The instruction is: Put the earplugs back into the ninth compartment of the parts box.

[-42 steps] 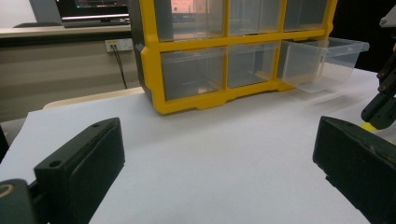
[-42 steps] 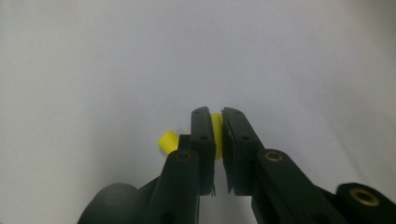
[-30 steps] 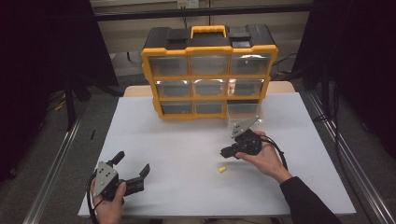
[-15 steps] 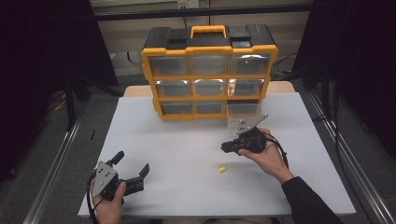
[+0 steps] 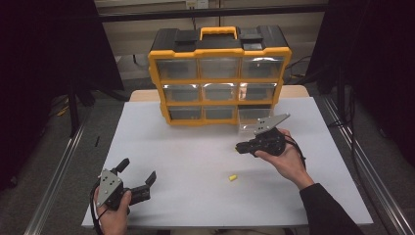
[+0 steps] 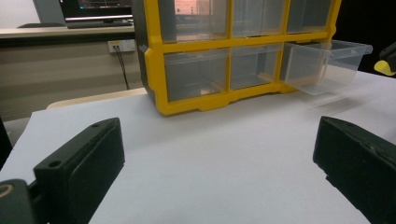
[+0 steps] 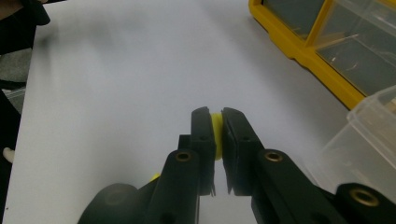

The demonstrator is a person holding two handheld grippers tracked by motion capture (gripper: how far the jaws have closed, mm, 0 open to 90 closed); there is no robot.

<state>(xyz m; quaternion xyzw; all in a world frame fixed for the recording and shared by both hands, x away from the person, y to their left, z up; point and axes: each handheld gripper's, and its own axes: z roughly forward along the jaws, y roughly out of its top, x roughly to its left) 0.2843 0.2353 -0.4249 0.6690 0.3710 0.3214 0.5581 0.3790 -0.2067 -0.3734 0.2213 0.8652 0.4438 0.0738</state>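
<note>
A small yellow piece [image 7: 216, 135] sits pinched between the two black jaws of the right gripper [image 7: 217, 122], which are closed almost flat against it, held above the white table [image 5: 195, 147]. In the high view the right gripper [image 5: 241, 147] hangs in the person's right hand [image 5: 284, 156] at the table's right side, its jaws pointing left, just in front of a clear drawer [image 5: 250, 122] pulled out of the bottom right slot of the yellow and black organizer [image 5: 219, 76]. In the left gripper view that clear drawer [image 6: 327, 63] stands well out from the cabinet; nothing can be made out inside it. The organizer carries three rows of three clear-fronted drawers under a black top with a yellow handle [image 5: 219, 33], and their contents cannot be told through the glare.

A second yellow piece [image 5: 233, 177] lies loose on the table, nearer the person than the right gripper and a little to its left, apart from both grippers.

At the table's near left corner, the left gripper [image 5: 137, 176] rests in the person's left hand [image 5: 113, 215], jaws spread wide and holding nothing. Its own camera shows the two black jaws far apart low over the bare white surface, facing the organizer [image 6: 233, 51], with the tip of the right gripper and its yellow piece [image 6: 385, 68] at the far right edge.
</note>
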